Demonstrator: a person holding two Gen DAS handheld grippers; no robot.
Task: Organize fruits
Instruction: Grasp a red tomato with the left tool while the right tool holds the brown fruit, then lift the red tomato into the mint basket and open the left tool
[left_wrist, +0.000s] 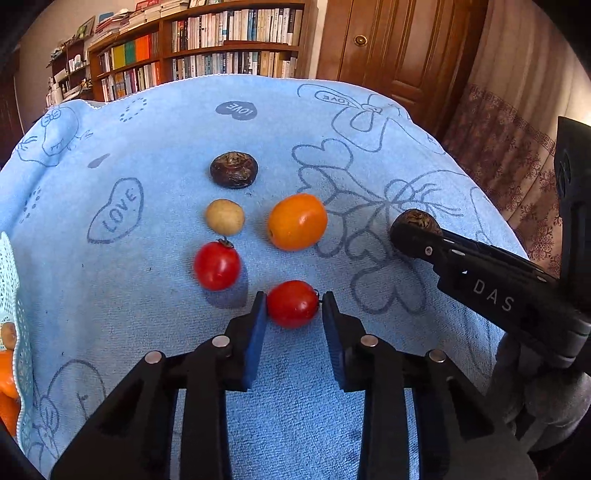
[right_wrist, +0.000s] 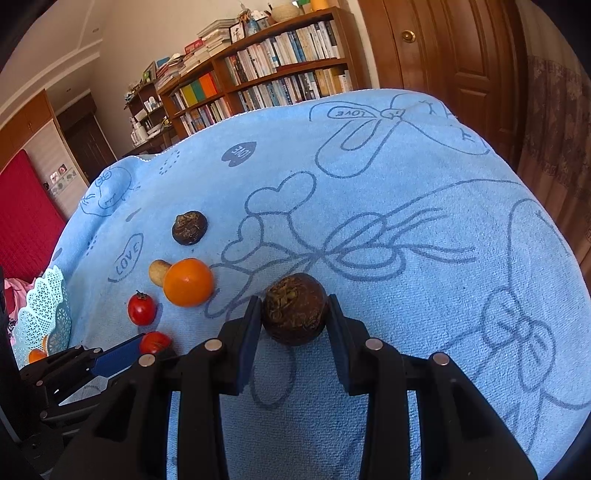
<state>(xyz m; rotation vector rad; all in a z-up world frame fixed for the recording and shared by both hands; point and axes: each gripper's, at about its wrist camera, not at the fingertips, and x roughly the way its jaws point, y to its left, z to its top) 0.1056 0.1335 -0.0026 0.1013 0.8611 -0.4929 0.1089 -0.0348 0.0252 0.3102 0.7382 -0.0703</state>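
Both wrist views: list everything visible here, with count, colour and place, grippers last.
Red tomatoes: two, red, near centre; one between left fingers.
Orange fruit: one, orange, mid towel.
Pale round fruit: one, tan, left of orange.
Dark brown fruits: two, one between right fingers, one farther back.
Towel: one, light blue, underneath everything.
Mesh basket: one, pale turquoise, far left, orange pieces inside.
Bookshelf: brown, background.
Door: brown, background.
Left gripper: around tomato.
Right gripper: around dark fruit.

Home study: packed bookshelves (left_wrist: 207, 48), wooden door (left_wrist: 391, 44), towel-covered table (left_wrist: 147, 147).
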